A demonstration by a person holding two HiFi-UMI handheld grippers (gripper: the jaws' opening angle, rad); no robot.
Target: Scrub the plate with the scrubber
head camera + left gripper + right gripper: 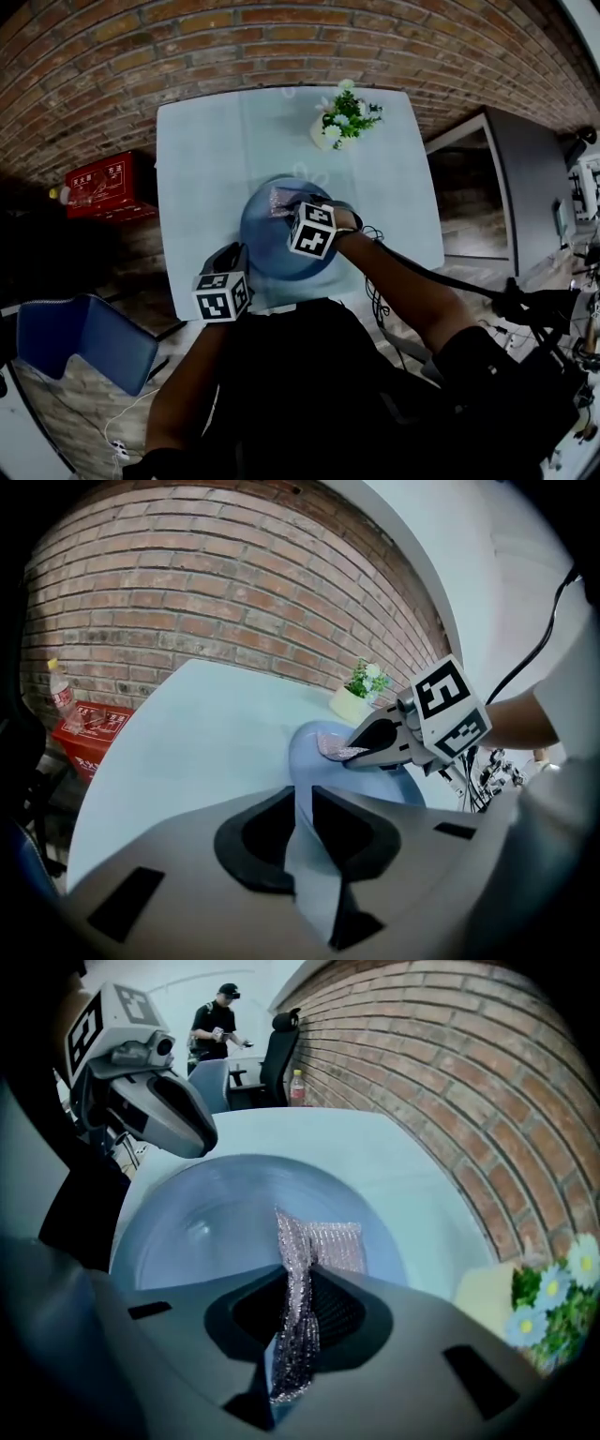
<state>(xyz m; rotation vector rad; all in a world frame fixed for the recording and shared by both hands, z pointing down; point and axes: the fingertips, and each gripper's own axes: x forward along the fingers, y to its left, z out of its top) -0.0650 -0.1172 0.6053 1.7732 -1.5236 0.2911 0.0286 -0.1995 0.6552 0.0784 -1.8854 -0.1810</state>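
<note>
A round blue plate (272, 246) lies on the pale blue table (206, 150), near its front edge. My left gripper (241, 253) is shut on the plate's near left rim; in the left gripper view the rim (302, 846) runs between the two dark pads. My right gripper (287, 202) points steeply down over the plate's far part, shut on a silvery mesh scrubber (298, 1288). The scrubber's free end (333, 1244) lies on the plate (202, 1227). The left gripper view shows the right gripper (361, 747) with the scrubber (335, 748) on the plate (309, 761).
A small pot of flowers (344, 119) stands at the table's far edge, beyond the plate. A red crate (101, 186) and a bottle (64, 700) sit left of the table, a blue chair (80, 342) at near left, a grey cabinet (525, 178) at right. A person (220, 1021) stands far off.
</note>
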